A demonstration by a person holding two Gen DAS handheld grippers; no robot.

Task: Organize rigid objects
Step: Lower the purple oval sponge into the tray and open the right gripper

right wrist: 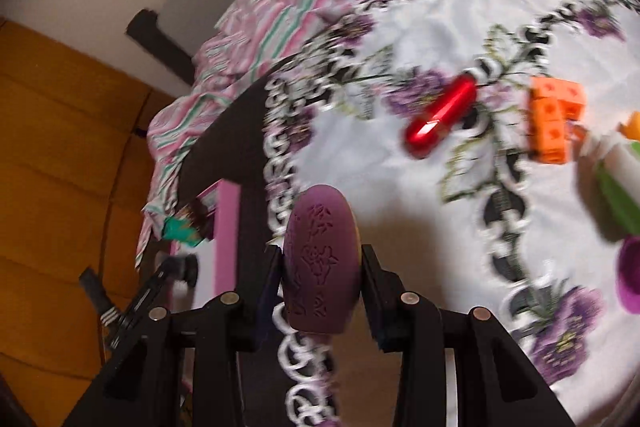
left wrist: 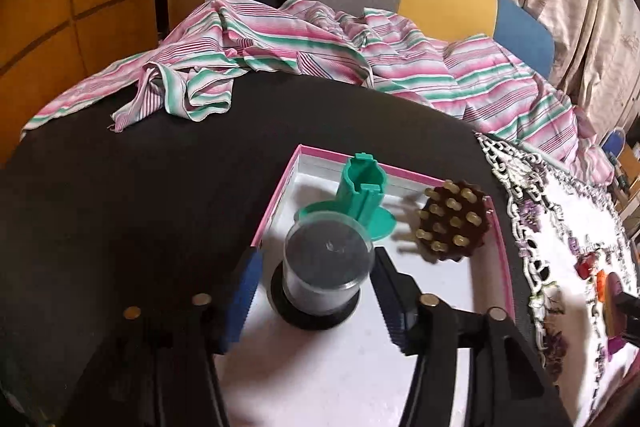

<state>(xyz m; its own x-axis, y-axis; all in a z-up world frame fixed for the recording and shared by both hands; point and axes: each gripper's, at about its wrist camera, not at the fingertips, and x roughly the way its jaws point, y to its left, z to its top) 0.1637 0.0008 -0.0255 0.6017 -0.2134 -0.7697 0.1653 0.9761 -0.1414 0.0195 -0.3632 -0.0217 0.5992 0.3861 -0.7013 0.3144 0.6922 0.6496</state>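
L gripper is spread wide w/ a gap each side of the clear container, a see-through cylinder on a black round base standing upright inside the pink-rimmed tray; neither blue pad touches it, so it's released. Same tray also holds a green plastic stand, upright, just behind the container, and a brown massage brush w/ tan knobs lying tilted twd the tray's right wall. Tray sits on a black table; striped pink/green cloth is bunched along the far edge, and a white floral lace cloth covers the table's right part. R gripper is clamped on a purple embossed case, oval, w/ a flower pattern, both fingers pressed against its sides, held above the floral cloth edge near the tray. On the cloth further out: a red metallic tube lying diagonal, orange cube blocks just right of it, a green/white object and a purple round item at the right edge, both blurred & partly cut off. R view is motion-blurred.
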